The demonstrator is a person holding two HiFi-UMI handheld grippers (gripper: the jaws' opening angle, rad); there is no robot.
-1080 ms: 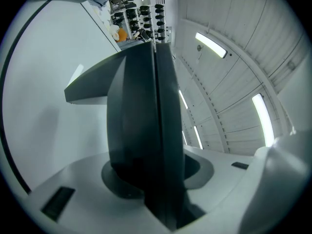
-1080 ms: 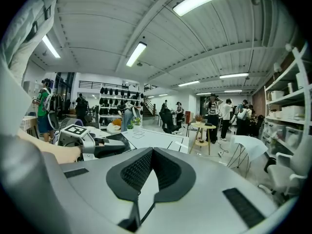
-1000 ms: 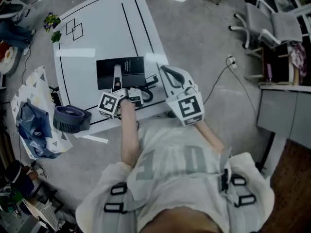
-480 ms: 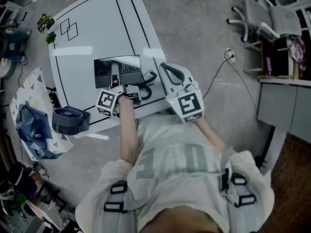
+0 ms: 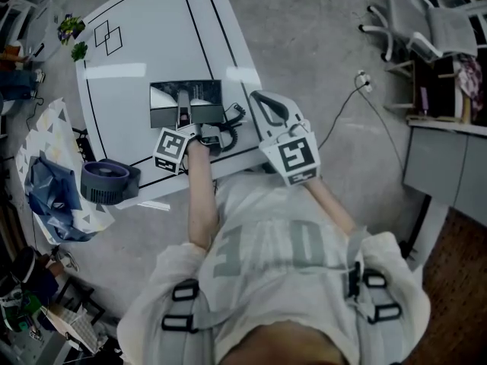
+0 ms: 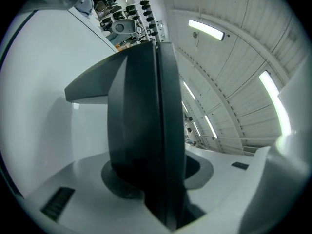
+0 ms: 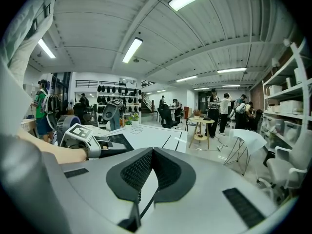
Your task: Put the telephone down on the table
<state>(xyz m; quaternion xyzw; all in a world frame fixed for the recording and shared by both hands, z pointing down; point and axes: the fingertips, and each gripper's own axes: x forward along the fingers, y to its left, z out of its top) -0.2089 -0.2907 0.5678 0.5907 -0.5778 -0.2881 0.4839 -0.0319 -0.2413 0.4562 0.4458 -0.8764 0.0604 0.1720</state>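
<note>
A black telephone [image 5: 186,103] lies on the white table [image 5: 152,52] near its front edge, with a coiled cord [image 5: 232,119] at its right. My left gripper [image 5: 183,122] reaches over it from the front. In the left gripper view a dark, upright part of the telephone [image 6: 146,121] fills the gap between the jaws, and my left gripper [image 6: 156,174] is shut on it. The right gripper view shows the left gripper [image 7: 80,135] low over the table [image 7: 146,135]. My right gripper [image 5: 263,106] hovers just right of the telephone. Its pads [image 7: 139,172] meet with nothing between them.
A dark round device [image 5: 106,181] and a patterned bag [image 5: 49,173] sit on the floor left of the table. Small plants [image 5: 72,30] are at the far left corner. Office chairs [image 5: 426,29] and a floor cable [image 5: 358,90] lie to the right. People stand around a small round table [image 7: 204,123].
The head camera has shifted a little. Both grippers and the telephone keep the same places relative to the table.
</note>
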